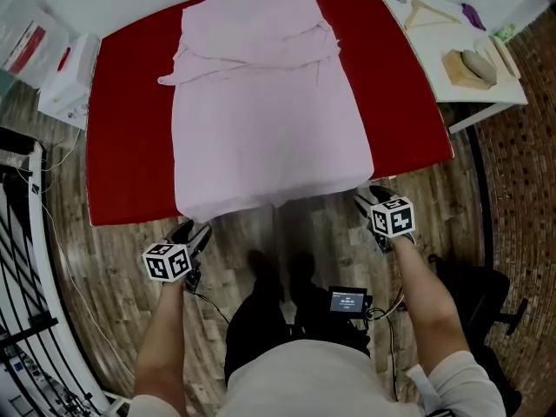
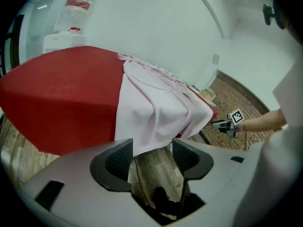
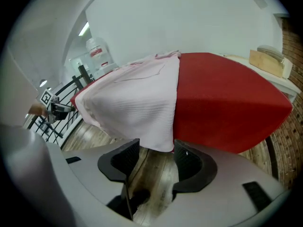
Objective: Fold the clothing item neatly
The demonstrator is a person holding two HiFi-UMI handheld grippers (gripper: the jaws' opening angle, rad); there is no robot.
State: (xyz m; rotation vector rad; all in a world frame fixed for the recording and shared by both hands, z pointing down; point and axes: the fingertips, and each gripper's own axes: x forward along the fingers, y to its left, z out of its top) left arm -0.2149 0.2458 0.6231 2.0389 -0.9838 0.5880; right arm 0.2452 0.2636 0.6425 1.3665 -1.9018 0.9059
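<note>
Seemingly untouched, pink garment [image 1: 261,120] hangs near open left gripper [image 2: 152,148] and right gripper [image 3: 156,151].

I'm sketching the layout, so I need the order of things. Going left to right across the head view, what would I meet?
White box → left tongs → pink garment → right tongs → white side table.

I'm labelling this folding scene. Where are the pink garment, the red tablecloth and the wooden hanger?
pink garment [image 1: 265,111], head view, middle of its flat body.
red tablecloth [image 1: 130,137], head view, bare area left of the garment.
wooden hanger [image 1: 424,9], head view, neck where its arms meet.
</note>
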